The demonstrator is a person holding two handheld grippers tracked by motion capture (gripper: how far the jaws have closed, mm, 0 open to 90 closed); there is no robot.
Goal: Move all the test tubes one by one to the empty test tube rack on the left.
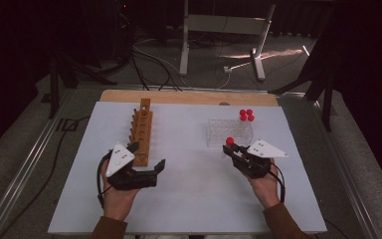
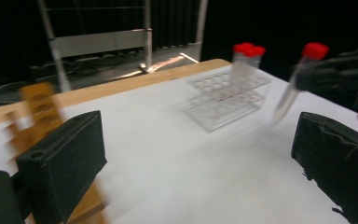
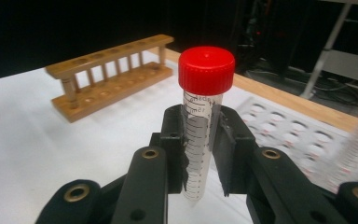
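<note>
The right claw (image 3: 200,158) grips a clear red-capped plastic tube (image 3: 202,121) upright, ready for carrying to the brown wooden rack (image 1: 142,130) on the left. The left claw (image 1: 148,158) is open beside that rack.

In the high view the wooden rack (image 1: 142,130) stands left of centre on the table (image 1: 189,194), the clear rack (image 1: 229,132) right of centre, three tubes (image 1: 246,115) in its upper right corner.

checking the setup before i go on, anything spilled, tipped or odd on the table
Nothing stands out. The wooden rack and the clear rack both sit flat on the white table, with three red-capped tubes upright in the clear rack's far corner. The right gripper holds a capped tube by its body; no spill or damage shows.
</note>
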